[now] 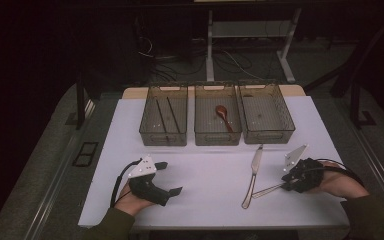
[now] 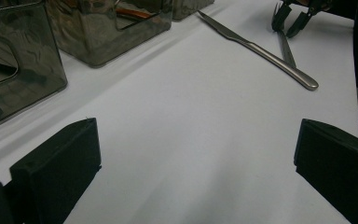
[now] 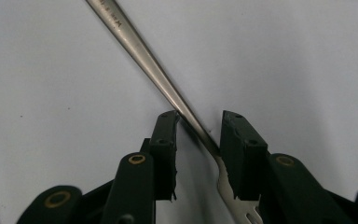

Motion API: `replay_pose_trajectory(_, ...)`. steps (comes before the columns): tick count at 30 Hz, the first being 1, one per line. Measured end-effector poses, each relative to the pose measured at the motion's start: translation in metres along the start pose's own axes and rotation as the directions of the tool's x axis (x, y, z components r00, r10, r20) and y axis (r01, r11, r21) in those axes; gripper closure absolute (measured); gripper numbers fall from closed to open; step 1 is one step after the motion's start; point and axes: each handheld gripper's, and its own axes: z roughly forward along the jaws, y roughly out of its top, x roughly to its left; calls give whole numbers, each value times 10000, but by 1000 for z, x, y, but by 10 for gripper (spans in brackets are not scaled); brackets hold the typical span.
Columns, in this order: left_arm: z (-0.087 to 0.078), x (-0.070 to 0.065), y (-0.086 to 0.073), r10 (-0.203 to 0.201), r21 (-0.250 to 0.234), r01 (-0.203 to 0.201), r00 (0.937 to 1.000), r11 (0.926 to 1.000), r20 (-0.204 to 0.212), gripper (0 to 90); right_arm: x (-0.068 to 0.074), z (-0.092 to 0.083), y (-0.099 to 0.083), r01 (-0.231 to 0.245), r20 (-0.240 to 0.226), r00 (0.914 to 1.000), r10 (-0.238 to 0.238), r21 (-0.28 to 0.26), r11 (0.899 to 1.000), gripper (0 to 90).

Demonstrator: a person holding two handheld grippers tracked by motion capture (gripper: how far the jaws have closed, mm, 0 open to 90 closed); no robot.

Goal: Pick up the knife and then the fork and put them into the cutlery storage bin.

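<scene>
A steel fork [image 1: 267, 190] lies on the white table cover [image 1: 205, 200] at the right, its handle crossing the lower end of a table knife [image 1: 252, 175]. My right gripper [image 1: 285, 186] reaches it from the right. In the right gripper view the fork [image 3: 140, 51] runs slantwise through the gap between the jaws of that gripper [image 3: 198, 121]. The jaws straddle its neck and do not clamp it. My left gripper [image 1: 170, 177] rests on the table at the front left, open wide, with nothing between its jaws [image 2: 196, 140]. Ahead of it lie the knife [image 2: 256, 49], the fork [image 2: 286, 49] and the right gripper [image 2: 289, 21].
Three clear bins stand in a row at the back of the table. The left bin [image 1: 162, 137] holds dark chopsticks [image 1: 172, 114], the middle bin [image 1: 217, 137] a red spoon [image 1: 222, 114], and nothing shows in the right bin [image 1: 267, 135]. The table's front edge runs just below both hands.
</scene>
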Motion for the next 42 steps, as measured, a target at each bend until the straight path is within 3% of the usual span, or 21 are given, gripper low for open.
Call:
replay_pose_trajectory(5,0,0,0,-16,9,16,10000,10000,7,0,0,1,6,479,-86,9988,-477,375,9981,682)
replay_pose_trajectory(13,0,0,0,-14,6,14,10000,10000,3,0,0,2,14,880,-389,9957,-845,989,9912,723)
replay_pose_trajectory(31,0,0,0,-10,10,10,10000,10000,3,0,-2,0,10,1241,-1057,9877,-1156,780,9892,849)
replay_pose_trajectory(42,0,0,0,-10,5,10,10000,10000,4,0,-2,-5,-1,752,-1289,9891,-709,286,9968,851)
